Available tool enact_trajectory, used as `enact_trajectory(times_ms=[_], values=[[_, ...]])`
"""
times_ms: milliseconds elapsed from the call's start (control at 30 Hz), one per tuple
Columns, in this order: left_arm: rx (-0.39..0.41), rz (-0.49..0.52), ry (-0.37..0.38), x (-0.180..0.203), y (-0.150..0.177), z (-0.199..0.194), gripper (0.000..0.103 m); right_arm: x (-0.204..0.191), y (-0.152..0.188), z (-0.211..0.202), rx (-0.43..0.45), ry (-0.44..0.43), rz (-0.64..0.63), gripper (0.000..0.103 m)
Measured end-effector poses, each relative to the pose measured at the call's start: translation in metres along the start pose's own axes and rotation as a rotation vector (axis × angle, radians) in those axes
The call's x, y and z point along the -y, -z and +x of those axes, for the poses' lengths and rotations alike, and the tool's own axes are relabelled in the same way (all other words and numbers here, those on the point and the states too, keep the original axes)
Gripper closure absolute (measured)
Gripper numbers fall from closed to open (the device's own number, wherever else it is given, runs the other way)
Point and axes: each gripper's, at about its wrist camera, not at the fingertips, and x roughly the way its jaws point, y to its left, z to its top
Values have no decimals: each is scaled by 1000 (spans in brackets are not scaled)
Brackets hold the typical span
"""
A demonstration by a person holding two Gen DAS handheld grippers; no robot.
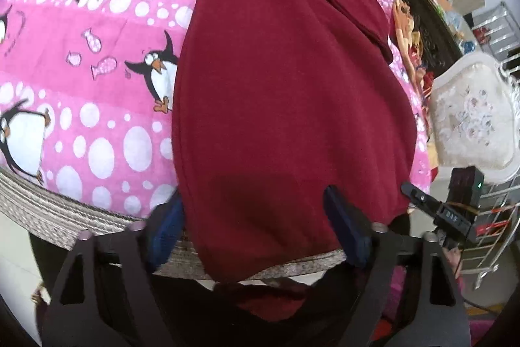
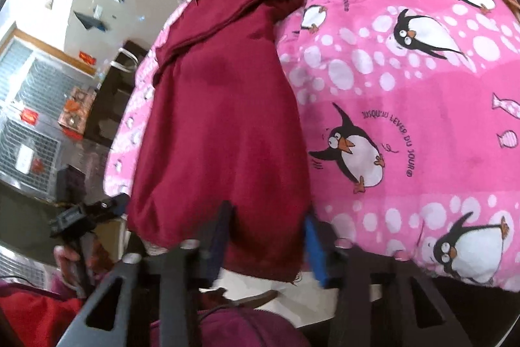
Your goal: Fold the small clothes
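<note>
Pink penguin blanket (image 1: 97, 60) covers the bed; a maroon garment (image 1: 286, 93) lies on it as one long strip, its long axis running straight away from me, far end folded over near the pillows, near hem spilling off the bed's edge toward my legs.

My left gripper (image 1: 256, 236) sits at that near hem, jaws spread wide w/ cloth lying between them; the pads aren't pinching anything I can see. My right gripper (image 2: 266, 246) is at the same hem, further to the right, jaws much narrower, a hanging flap of maroon between the blue pads (image 2: 317, 249). Can't tell whether they actually press the cloth or just bracket it.

Both hands are about equally near the hem, side by side, left gripper also showing at the edge of the right view. I judge the next fold goes lengthwise: near hem carried away from me, up along the strip toward the far end.
</note>
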Motion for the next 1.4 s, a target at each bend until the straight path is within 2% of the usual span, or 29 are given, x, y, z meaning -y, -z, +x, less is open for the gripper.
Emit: enact_trajectory(times_ms=[67,100,167,267,433,500,600,733,800,867,933,967,1067,1133,1200,1333,1367,1400], values=[[15,26,-41,1,1,0,66,0,0,1,18,-15,-1,82],[21,21,-42,-2,1,-1,78,0,0,-1,28,-41,5,90],[24,1,-6,-10,1,-2,91,-7,1,-8,55,-80,-2,91],[35,-7,70,-13,-2,-15,94,-28,2,-22,81,-98,-52,91],[119,56,110,-8,-3,-66,94,-66,9,-55,100,-169,-124,95],[130,66,112,-14,-3,-80,94,-77,14,-62,90,-189,-152,95],[101,28,91,-32,2,-73,94,-80,22,-52,51,-201,-152,95],[50,-38,64,-46,11,-44,94,-60,24,-18,-16,-160,-75,96],[50,-31,60,-43,12,-41,94,-52,22,-12,-31,-116,-47,95],[55,-4,48,-37,11,-41,94,-44,18,-8,-52,-120,0,88],[48,11,47,-33,10,-40,94,-41,14,-7,-43,-129,17,58],[41,10,47,-30,8,-37,94,-40,14,-9,-31,-132,16,53],[17,-11,38,-33,7,-30,92,-36,14,-6,-32,-159,26,52],[11,-33,31,-34,6,-26,88,-31,14,2,-48,-144,54,52],[3,-55,22,-36,6,-23,74,-25,15,6,-64,-132,77,52],[-10,-84,16,-39,8,-25,61,-17,15,1,-68,-139,97,52],[-9,-83,5,-40,9,-27,55,-17,15,-1,-65,-131,92,50],[-6,-81,-5,-39,9,-28,47,-16,15,-3,-62,-122,87,43]])
